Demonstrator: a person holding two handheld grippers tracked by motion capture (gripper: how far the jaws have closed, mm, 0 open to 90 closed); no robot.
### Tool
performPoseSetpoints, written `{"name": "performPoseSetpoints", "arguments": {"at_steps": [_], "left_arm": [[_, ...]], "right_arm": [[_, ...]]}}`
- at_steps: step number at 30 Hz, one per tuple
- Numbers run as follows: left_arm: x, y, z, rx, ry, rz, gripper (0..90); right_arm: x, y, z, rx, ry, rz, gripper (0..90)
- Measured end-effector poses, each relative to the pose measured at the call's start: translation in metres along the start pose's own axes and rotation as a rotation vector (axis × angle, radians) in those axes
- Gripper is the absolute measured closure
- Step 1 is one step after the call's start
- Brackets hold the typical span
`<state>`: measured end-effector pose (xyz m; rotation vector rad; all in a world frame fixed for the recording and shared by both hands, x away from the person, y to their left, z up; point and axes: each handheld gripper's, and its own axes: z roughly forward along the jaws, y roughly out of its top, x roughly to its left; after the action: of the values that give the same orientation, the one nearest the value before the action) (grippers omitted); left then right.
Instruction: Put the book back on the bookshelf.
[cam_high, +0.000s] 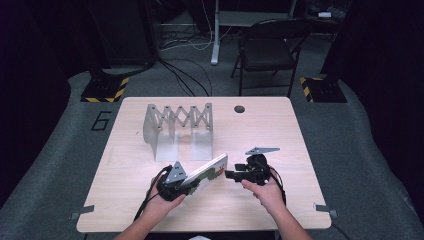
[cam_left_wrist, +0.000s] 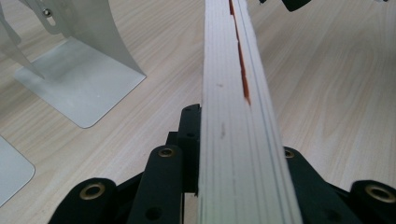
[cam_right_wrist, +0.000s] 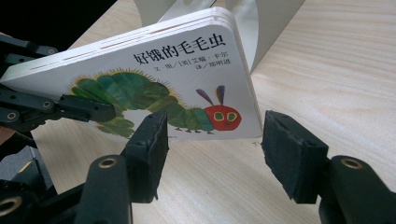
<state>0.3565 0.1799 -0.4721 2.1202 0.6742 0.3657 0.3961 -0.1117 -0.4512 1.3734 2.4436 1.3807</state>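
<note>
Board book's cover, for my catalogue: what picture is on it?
A green caterpillar with a red head on white board book; clearest in the right gripper view.

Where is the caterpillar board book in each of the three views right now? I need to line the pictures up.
High view: the book sits near the table's front centre, tilted, clamped in the left gripper.
Left gripper view: seen edge-on, the book runs up the middle between the jaws.
Right gripper view: its cover faces the camera, beyond the open right gripper.
Shared landmark: the metal folding bookstand.
</note>
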Motion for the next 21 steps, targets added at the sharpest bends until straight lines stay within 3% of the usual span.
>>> {"name": "performPoseSetpoints", "arguments": {"at_steps": [21], "left_arm": [[0.0028,0.0013,-0.0045,-0.007,-0.001,-0.004,75.4]], "right_arm": [[-0.0021,-0.0007,-0.0003,-0.001,-0.002,0.007,40.7]]}}
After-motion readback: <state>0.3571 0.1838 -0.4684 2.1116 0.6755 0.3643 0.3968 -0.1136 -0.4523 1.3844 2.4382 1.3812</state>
